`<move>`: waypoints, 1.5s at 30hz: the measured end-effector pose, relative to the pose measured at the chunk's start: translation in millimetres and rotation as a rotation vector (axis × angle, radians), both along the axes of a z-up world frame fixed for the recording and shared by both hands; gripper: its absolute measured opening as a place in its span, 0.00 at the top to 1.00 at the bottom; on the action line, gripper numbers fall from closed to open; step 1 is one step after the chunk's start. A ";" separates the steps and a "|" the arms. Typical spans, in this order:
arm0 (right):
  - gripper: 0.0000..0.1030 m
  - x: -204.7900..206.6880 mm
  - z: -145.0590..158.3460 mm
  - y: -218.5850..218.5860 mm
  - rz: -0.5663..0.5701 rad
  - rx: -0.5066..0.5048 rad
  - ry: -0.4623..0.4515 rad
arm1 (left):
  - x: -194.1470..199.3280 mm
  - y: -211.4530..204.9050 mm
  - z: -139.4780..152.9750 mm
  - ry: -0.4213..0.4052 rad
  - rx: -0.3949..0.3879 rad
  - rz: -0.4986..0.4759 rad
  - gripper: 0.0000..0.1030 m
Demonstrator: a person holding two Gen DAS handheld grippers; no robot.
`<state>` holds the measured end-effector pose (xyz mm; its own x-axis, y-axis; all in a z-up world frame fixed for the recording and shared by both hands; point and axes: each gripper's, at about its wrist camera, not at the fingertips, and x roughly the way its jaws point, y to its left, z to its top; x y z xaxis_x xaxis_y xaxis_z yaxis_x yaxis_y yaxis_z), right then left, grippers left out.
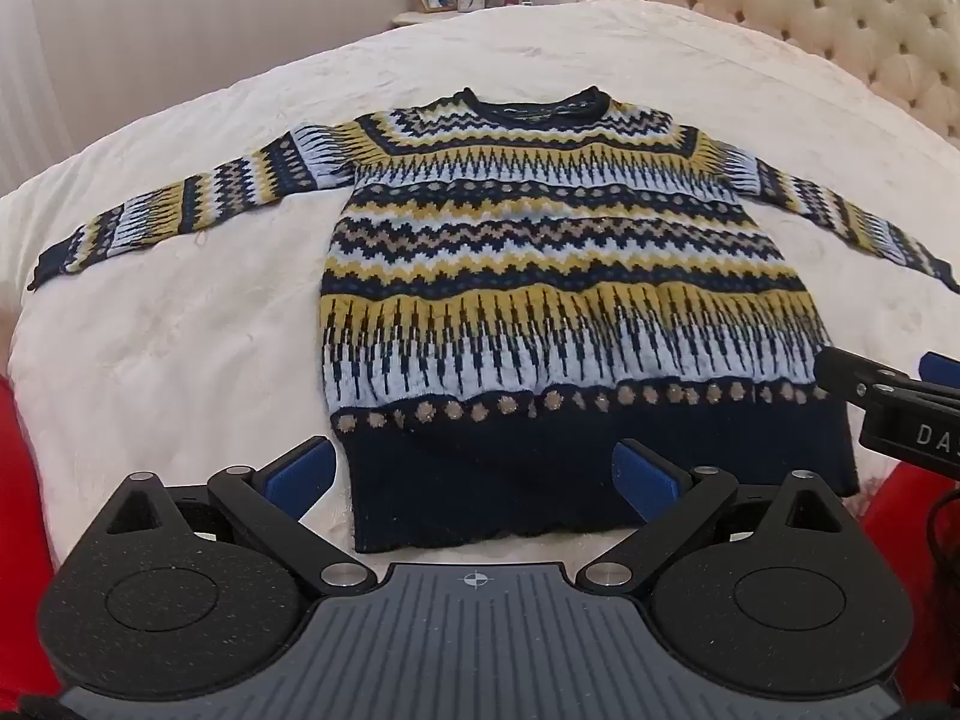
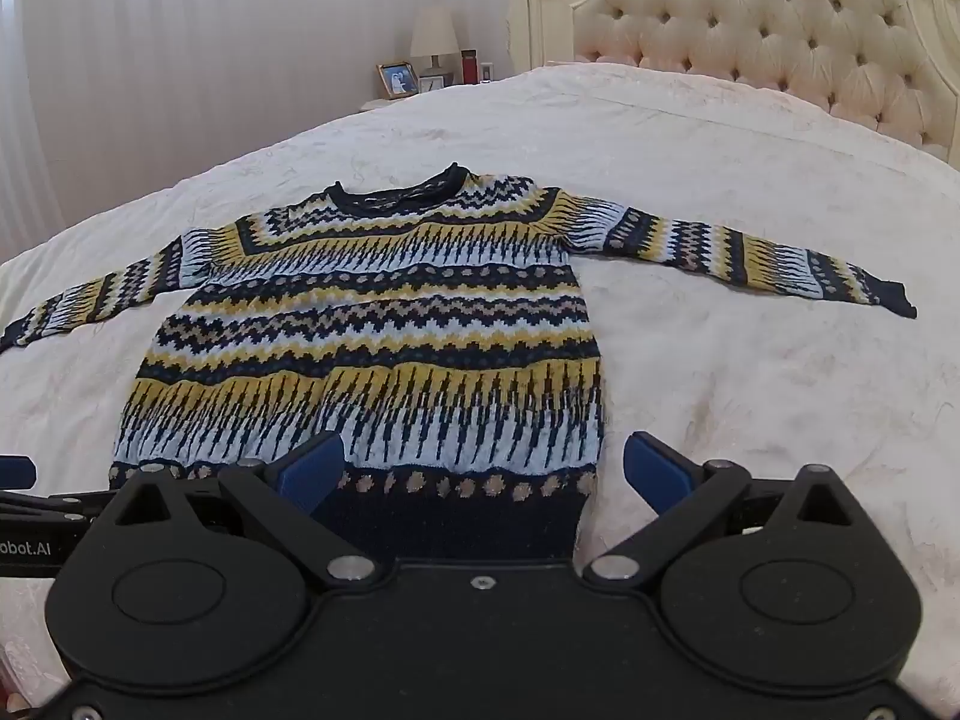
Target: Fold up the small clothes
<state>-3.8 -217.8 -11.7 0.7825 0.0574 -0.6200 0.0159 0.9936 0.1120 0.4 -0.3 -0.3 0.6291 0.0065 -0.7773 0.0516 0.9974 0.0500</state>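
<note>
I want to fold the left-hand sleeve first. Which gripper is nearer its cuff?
Left. The left gripper hovers at the sweater's hem corner below that cuff; the right gripper is at the opposite corner.

Navy, yellow, pale-blue zigzag-striped sweater (image 1: 540, 276) on cream bedspread (image 1: 180, 360).

Each tool is matte black with a faint speckle: two round lobes joined by linkage arms with silver pivot pins, ending in blue pads. The left gripper (image 1: 474, 471) has a ribbed grey centre plate with a small crosshair mark, and beside that plate red sleeves (image 1: 24, 480) show at both edges. The right gripper (image 2: 483, 471) has a plain black centre with one screw, and white lettering shows on the neighbouring tool's side.
</note>
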 end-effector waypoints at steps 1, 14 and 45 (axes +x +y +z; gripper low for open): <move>0.03 -0.1 -0.1 -0.1 0.000 0.003 -0.001 | 0.2 -0.2 0.0 0.001 -0.001 -0.001 0.03; 0.03 0.1 -0.9 1.4 0.001 0.000 0.001 | -0.4 3.4 -2.8 -0.002 -0.020 0.013 0.03; 0.03 2.4 -3.7 4.3 0.009 -0.012 0.012 | 4.0 4.9 -8.9 0.025 -0.021 0.041 0.03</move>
<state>-1.4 -213.5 -15.4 0.7745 0.0575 -0.6299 0.0078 0.9949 0.1003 4.4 4.6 -9.2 0.6089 0.0150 -0.7931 0.0119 0.9995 0.0281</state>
